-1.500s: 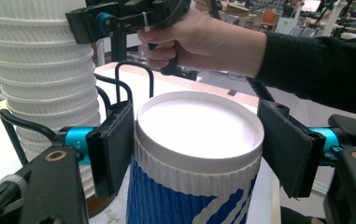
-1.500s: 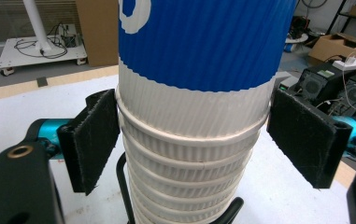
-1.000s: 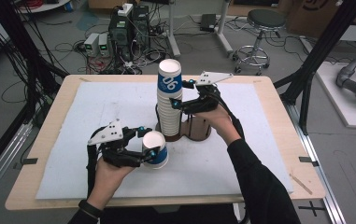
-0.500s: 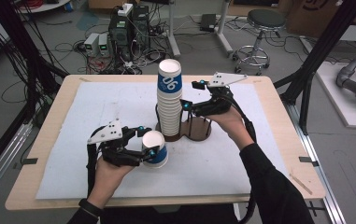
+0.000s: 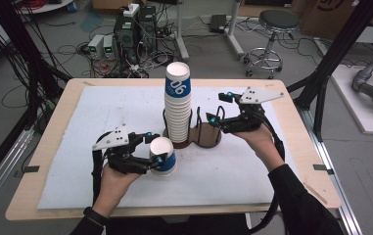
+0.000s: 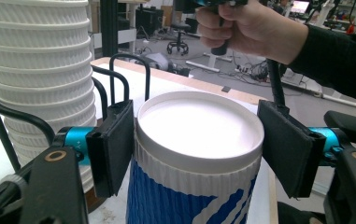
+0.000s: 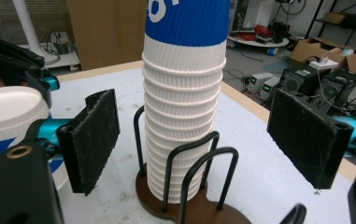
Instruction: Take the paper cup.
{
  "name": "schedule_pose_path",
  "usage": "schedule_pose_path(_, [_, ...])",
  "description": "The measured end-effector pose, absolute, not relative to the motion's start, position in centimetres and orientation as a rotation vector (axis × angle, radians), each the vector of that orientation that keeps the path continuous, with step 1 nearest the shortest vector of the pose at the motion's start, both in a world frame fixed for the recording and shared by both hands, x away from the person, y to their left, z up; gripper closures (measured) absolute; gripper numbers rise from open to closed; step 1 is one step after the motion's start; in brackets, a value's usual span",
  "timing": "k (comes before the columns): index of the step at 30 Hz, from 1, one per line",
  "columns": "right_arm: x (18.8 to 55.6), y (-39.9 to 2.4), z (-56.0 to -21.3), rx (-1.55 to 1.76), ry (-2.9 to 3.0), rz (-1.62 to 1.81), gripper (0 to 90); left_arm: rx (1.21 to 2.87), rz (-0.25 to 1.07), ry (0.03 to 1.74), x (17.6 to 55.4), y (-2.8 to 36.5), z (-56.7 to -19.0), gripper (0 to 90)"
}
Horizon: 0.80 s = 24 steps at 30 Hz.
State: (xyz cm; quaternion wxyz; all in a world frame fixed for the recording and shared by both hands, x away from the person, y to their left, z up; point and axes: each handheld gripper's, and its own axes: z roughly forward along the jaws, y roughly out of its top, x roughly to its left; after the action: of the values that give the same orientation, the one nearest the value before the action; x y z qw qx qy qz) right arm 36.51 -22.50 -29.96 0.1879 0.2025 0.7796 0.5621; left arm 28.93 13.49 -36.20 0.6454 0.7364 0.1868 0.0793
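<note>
Left gripper [image 5: 155, 152] has the cup [image 5: 163, 155] pinched between its pads, gripping just under the rim, upright, on the white mat [image 5: 101, 112] toward the table's [image 5: 57, 105] near edge, left of centre. Right gripper [image 5: 217, 108] hangs with jaws spread and nothing between them, just right of the stack [image 5: 178, 108] in the wire holder [image 5: 203, 133] at mid-table. In the right gripper view the stack [image 7: 185, 93] stands ahead between the pads, untouched, with clear gaps on both sides.
</note>
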Motion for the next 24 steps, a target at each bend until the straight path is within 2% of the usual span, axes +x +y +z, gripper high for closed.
schedule_pose_path(24, [32.3, -26.3, -34.0, 0.589, 2.166, 1.641, 17.3, 1.676, 0.186, 0.424, 28.9, 13.2, -36.3, 29.9])
